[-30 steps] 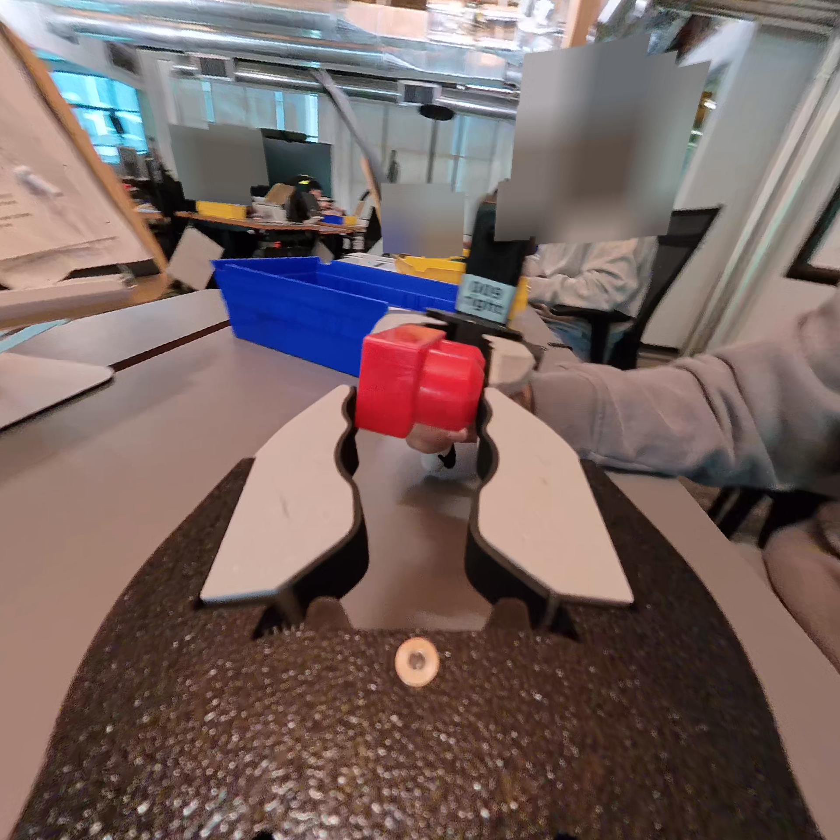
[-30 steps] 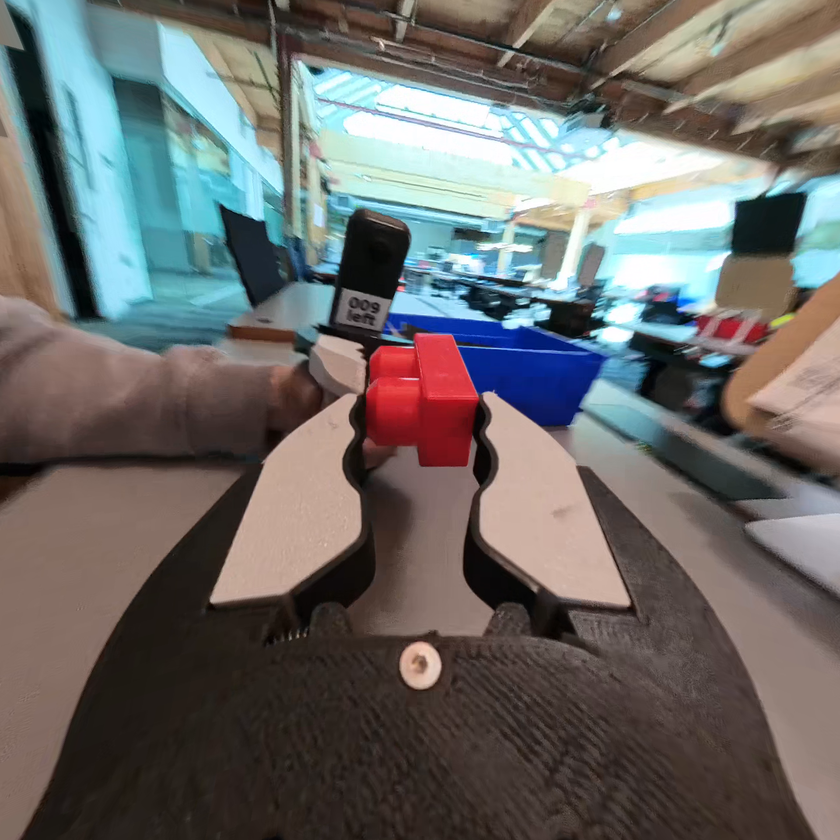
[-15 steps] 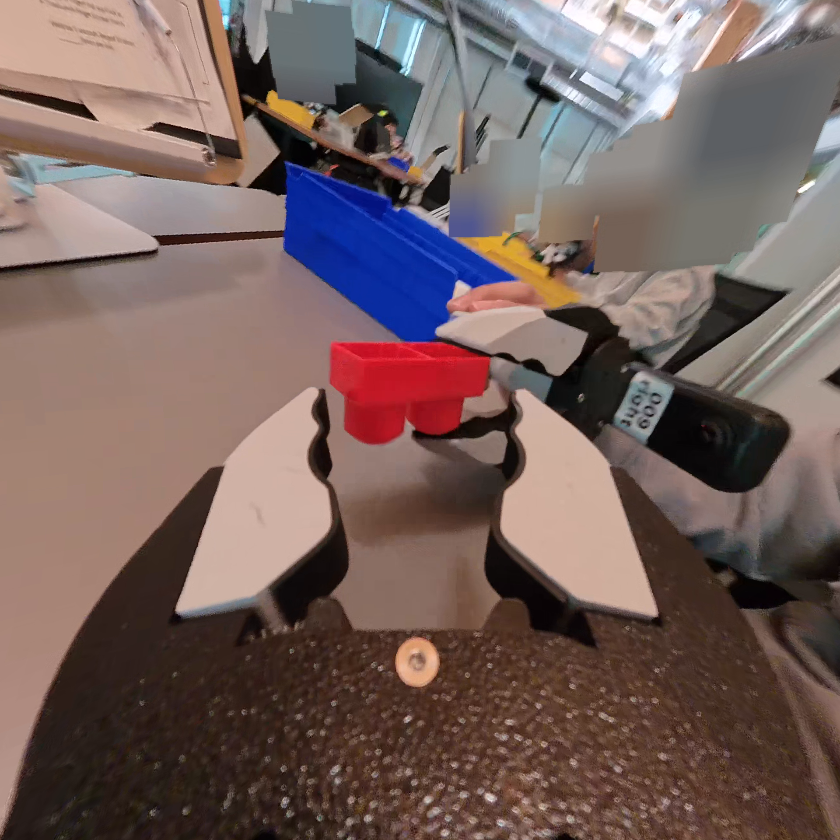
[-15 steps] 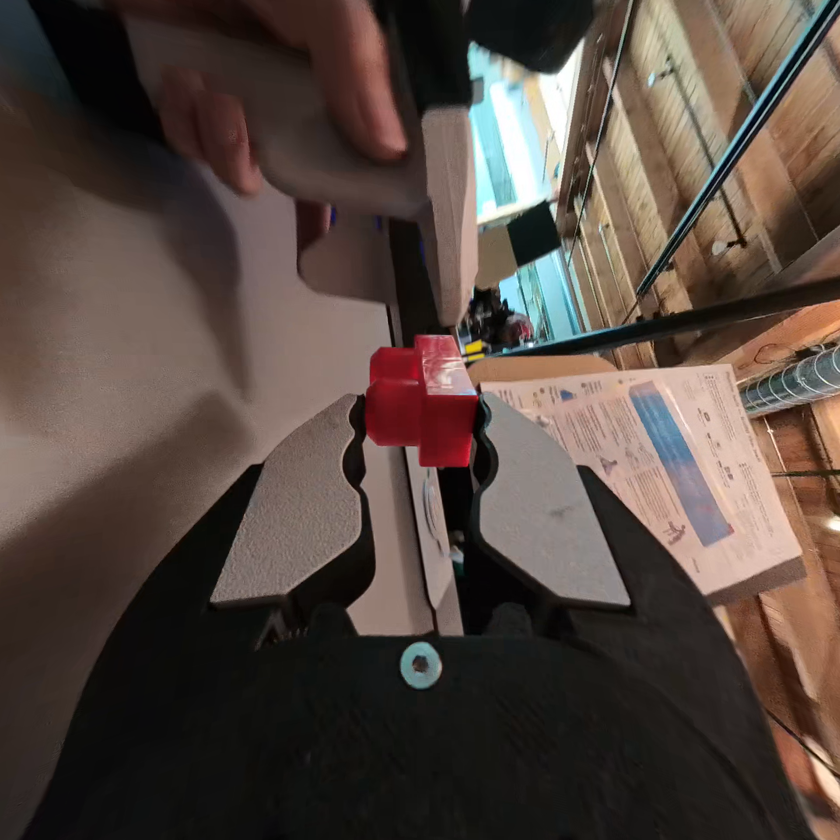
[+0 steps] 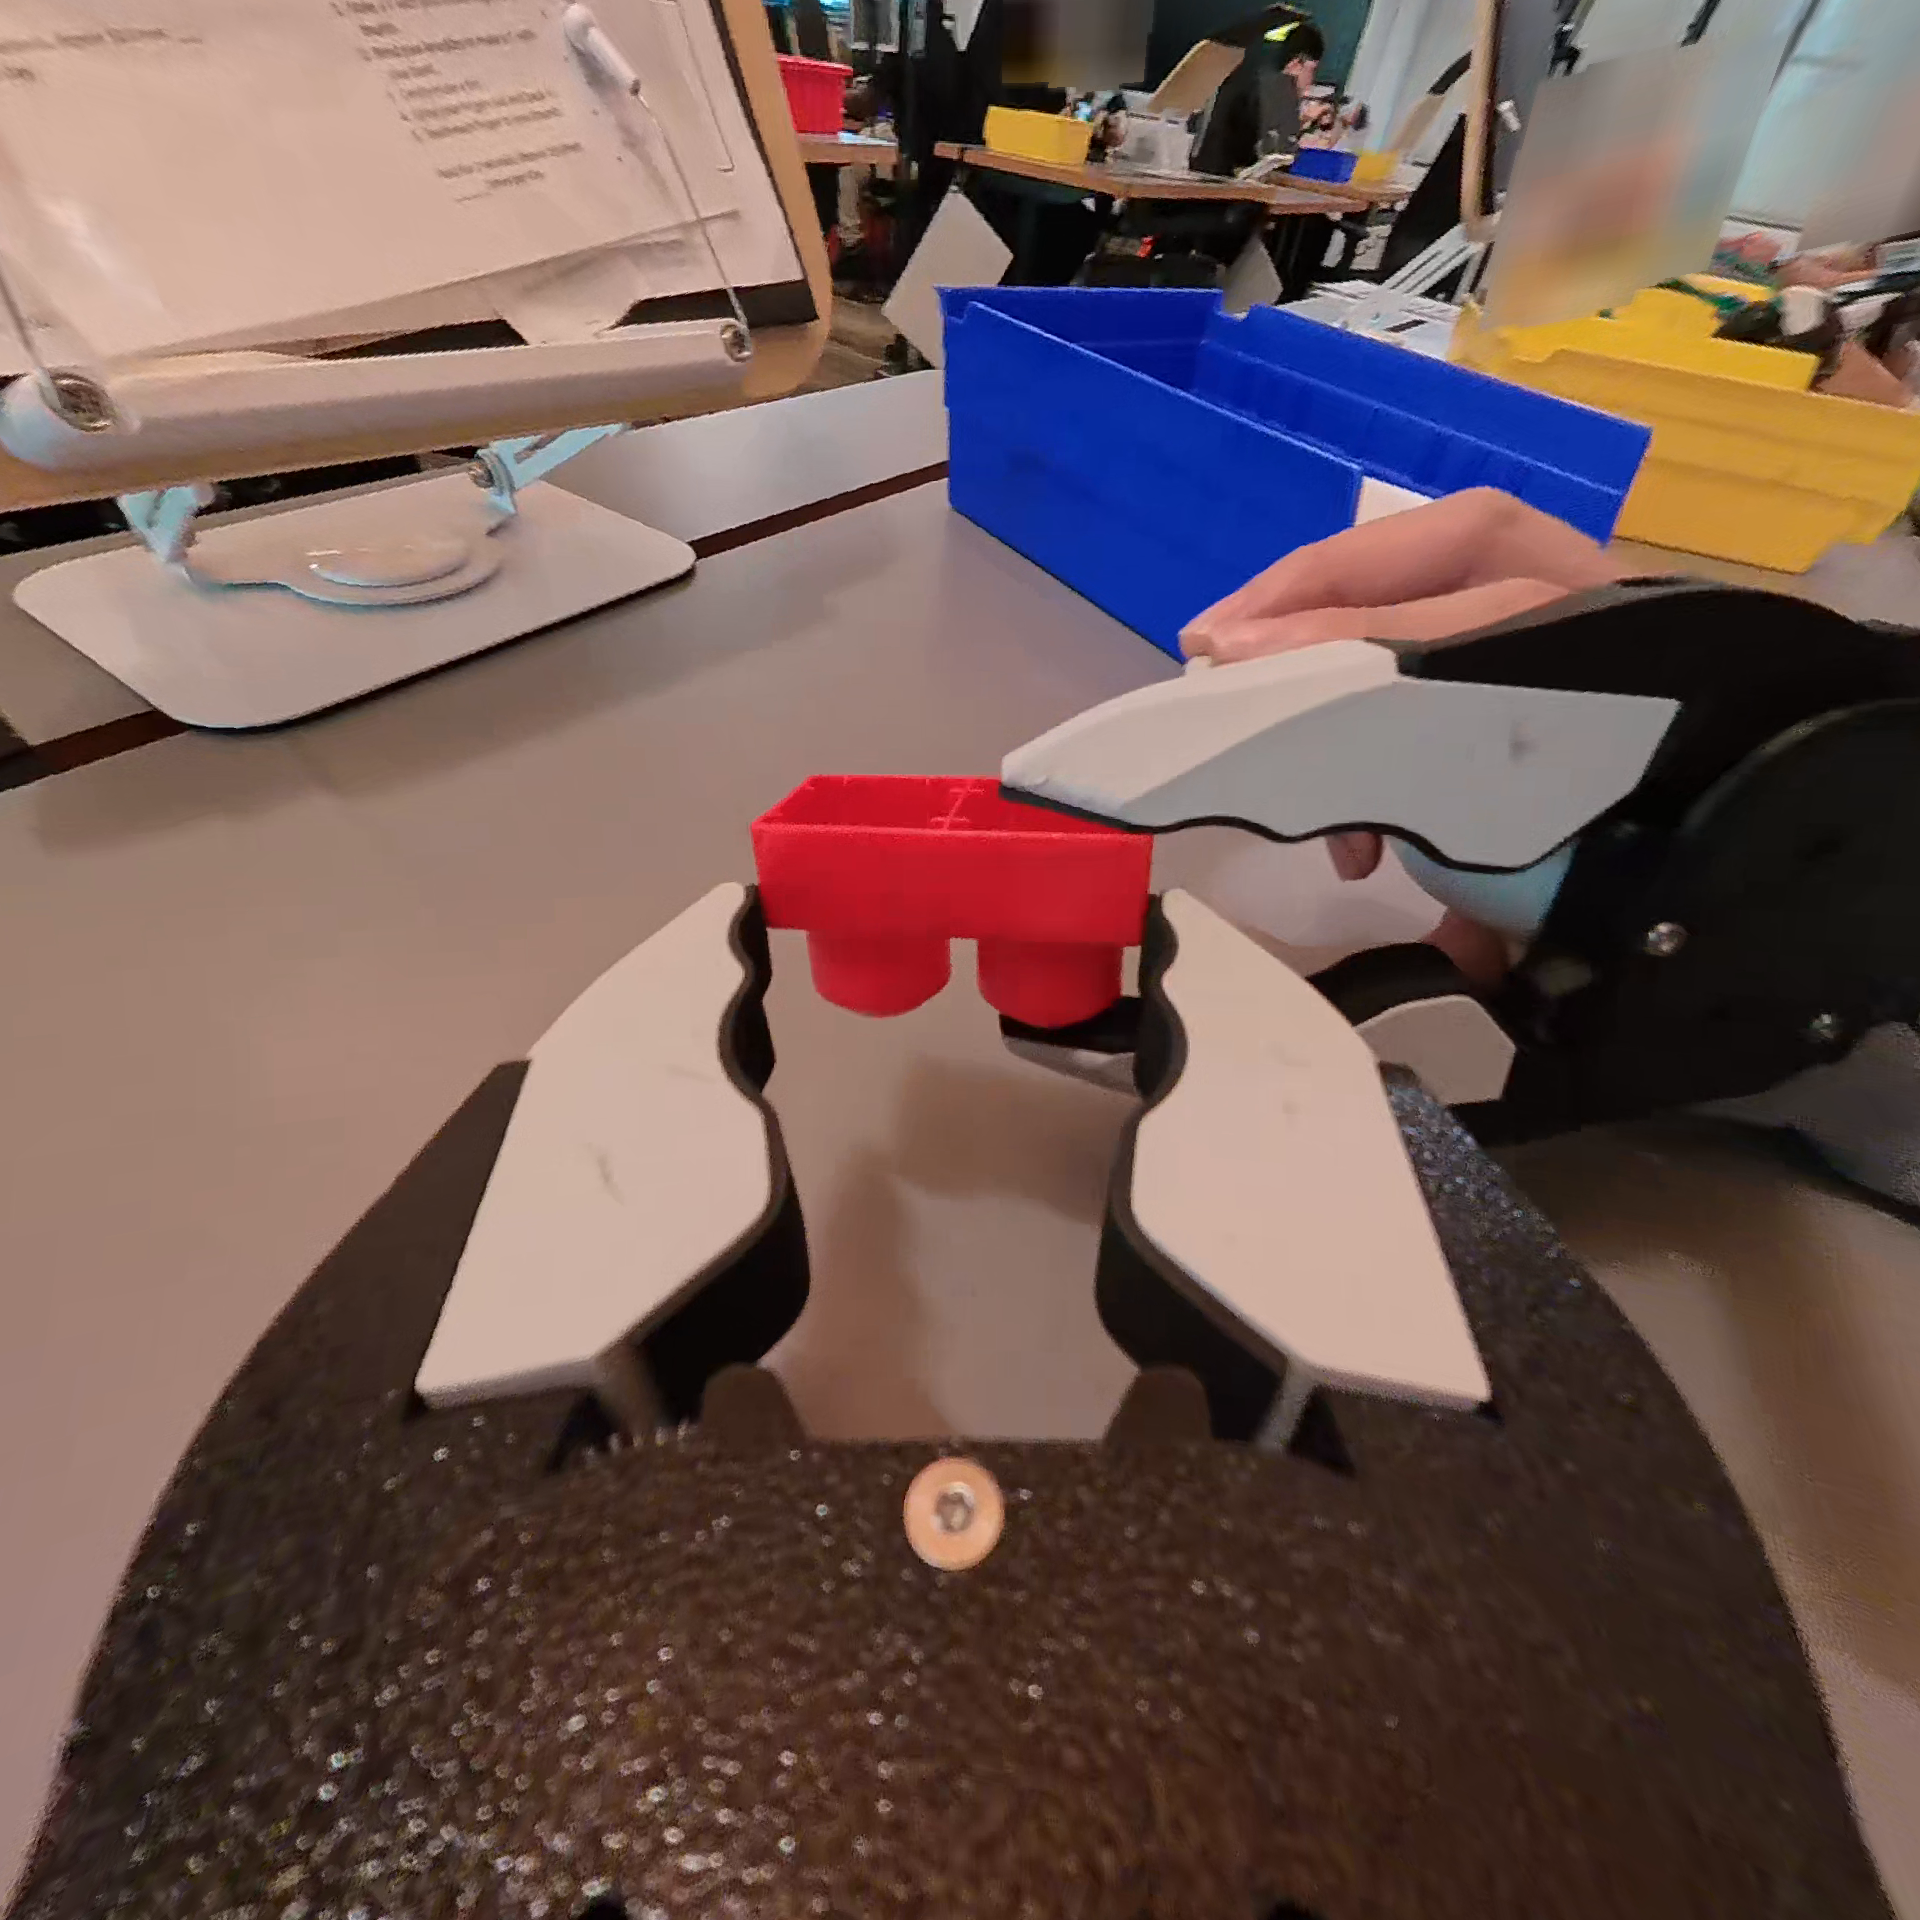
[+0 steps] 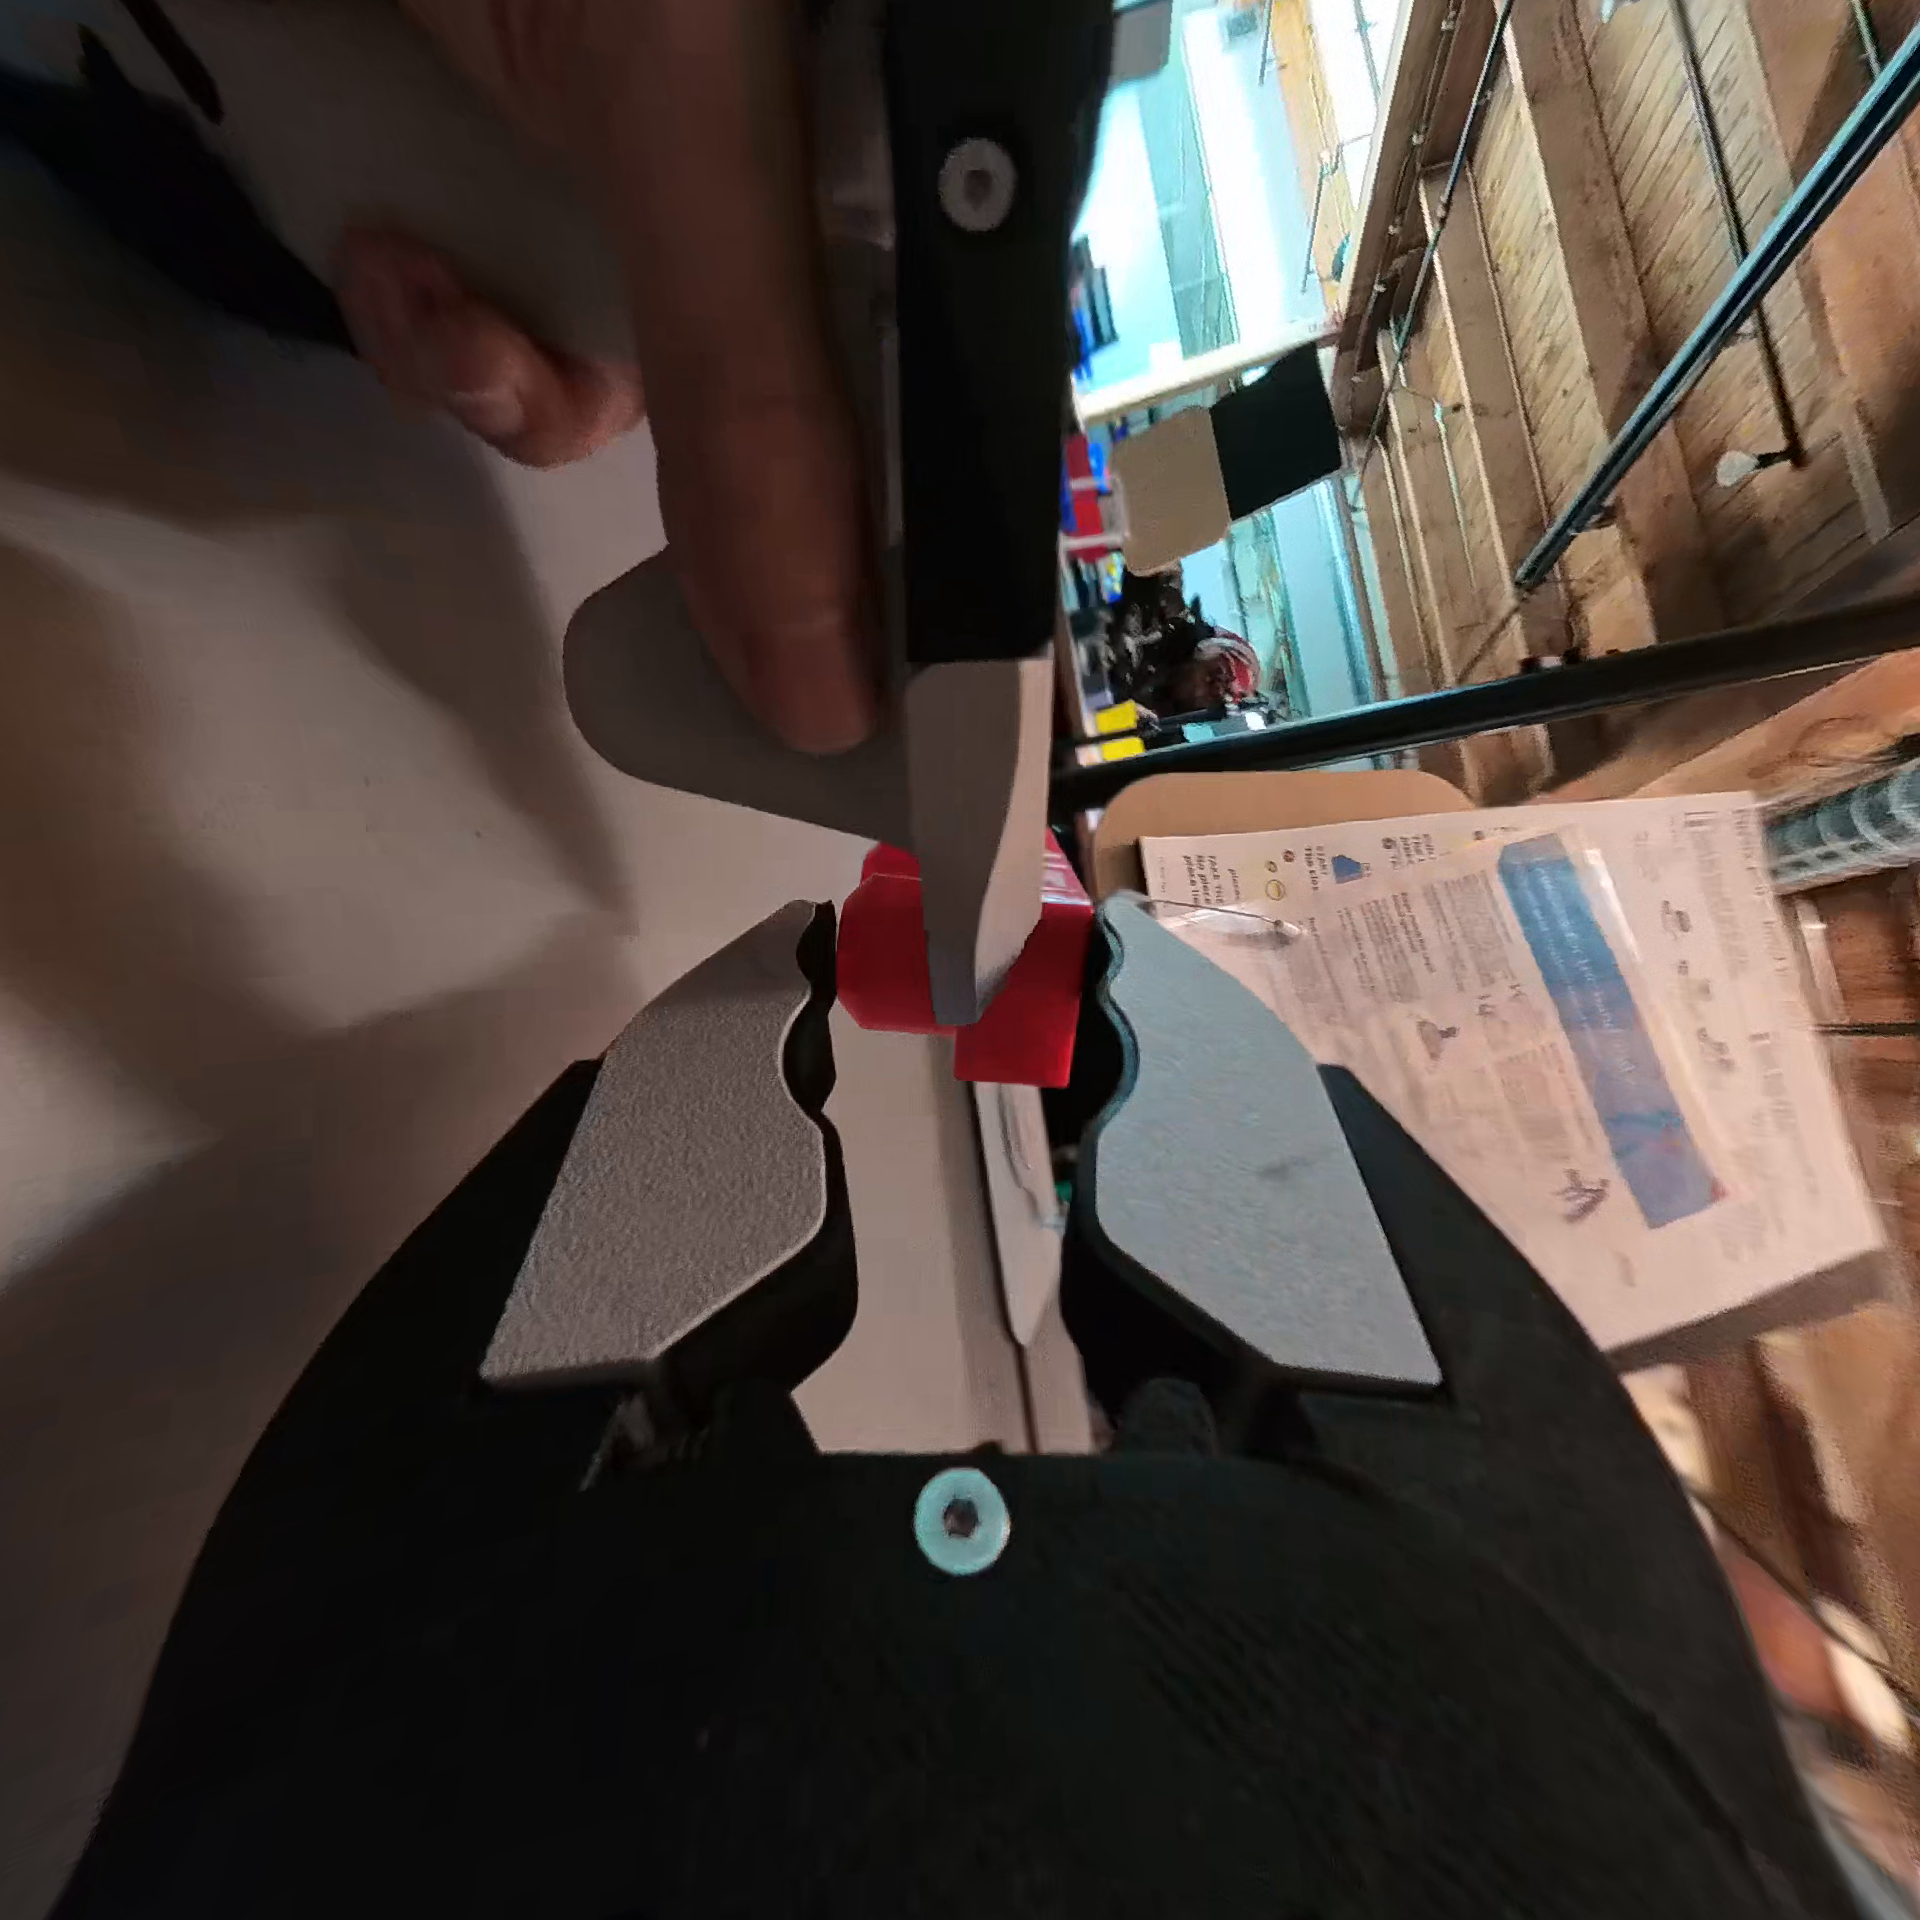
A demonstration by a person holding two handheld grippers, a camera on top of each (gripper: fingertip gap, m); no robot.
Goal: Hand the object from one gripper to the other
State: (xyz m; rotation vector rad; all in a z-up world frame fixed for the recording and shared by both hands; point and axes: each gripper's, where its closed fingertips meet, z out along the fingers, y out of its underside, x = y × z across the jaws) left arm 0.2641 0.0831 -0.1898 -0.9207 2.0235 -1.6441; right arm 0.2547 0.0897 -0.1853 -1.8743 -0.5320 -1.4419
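Left gripper (image 5: 951, 914) in the nearest foreground of the left wrist view, fingertips closed against the two short ends of the red two-stud brick (image 5: 951, 883); contact visible on both sides, though firmness of clamp cannot be confirmed. Brick held inverted above the grey tabletop (image 5: 312, 935), open hollow side up, the two round studs pointing down. Right gripper (image 5: 1081, 920) entering from the right at roughly a right angle, upper finger lying on the brick's top rim, lower finger under the right-hand stud: clenched on the brick from above and below. Same grasp confirmed in the right wrist view, where the right gripper (image 6: 961, 977) pinches the brick (image 6: 883, 971) between its tips while a finger of the left gripper crosses in front of it. Judged stage: mid-handover, both grippers on the brick at once, release by one side not yet done. Risks: release by the giving gripper before the receiving grip is firm, leading to a drop onto the tabletop; shallow purchase on the thin rim and the rounded stud, leading to pivot or slip; withdrawal along a skewed line, leading to fingers snagging and twisting the brick out of the remaining grasp. Beyond the grippers, a hand (image 5: 1382, 582) on the right gripper's body. Farther back, a document stand (image 5: 343, 582) with printed sheets at left, a blue bin (image 5: 1143, 488) at centre, a yellow bin (image 5: 1745, 447) at right, office desks behind.
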